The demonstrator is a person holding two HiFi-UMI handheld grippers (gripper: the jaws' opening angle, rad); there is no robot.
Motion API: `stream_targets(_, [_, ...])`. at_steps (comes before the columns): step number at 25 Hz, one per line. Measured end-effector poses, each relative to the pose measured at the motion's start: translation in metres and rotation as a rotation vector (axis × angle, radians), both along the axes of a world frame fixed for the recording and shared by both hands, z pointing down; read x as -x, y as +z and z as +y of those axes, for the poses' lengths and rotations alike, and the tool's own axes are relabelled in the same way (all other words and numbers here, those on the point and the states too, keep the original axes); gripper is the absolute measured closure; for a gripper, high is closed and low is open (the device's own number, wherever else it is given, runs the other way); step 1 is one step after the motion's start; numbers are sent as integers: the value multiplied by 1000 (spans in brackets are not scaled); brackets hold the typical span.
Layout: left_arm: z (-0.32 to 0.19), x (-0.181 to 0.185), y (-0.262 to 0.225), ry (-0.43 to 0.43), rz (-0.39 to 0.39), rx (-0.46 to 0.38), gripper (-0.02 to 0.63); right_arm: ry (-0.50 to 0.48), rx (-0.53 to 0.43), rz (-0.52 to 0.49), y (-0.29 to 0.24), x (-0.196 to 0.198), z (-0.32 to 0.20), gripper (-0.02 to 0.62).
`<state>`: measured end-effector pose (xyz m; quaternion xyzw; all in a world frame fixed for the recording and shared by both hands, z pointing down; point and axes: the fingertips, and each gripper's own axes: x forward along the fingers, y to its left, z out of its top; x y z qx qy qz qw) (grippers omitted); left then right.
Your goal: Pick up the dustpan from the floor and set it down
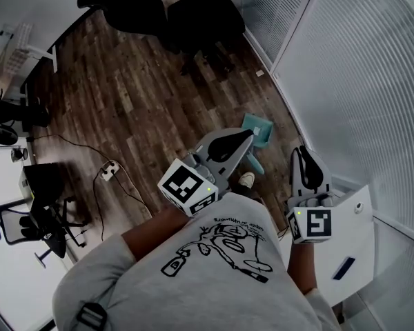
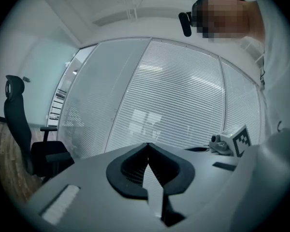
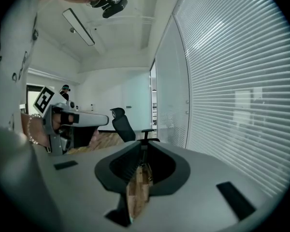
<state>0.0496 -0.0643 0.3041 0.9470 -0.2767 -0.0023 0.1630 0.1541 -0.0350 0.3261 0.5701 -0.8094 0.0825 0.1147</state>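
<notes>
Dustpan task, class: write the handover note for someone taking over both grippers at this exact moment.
Left gripper: shut, empty, held up off the floor.
Right gripper: shut, empty, also held up.
Dustpan: teal, lying on the wood floor by the glass wall; neither gripper grips it.
Done: nothing so far; the dustpan is not yet picked up.
Left: open a gripper, reach down, grasp the dustpan, lift it, set it down.

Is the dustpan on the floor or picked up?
On the floor: the dustpan lies by the wall with nothing gripping it.
</notes>
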Motion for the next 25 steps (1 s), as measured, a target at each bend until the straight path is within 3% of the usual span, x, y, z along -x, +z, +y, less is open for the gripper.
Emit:
stream_targets(5, [1,5,7,-3,-16,25,604,-35,62,-4,27,10,0,578])
stream_targets(9, [3,8,15,-5,-29,34,604,-75,117,0,53,20,5,526])
stream_targets(25, [6,23,21,-23,-39,41,604,-185,352,123,192,45,27,459])
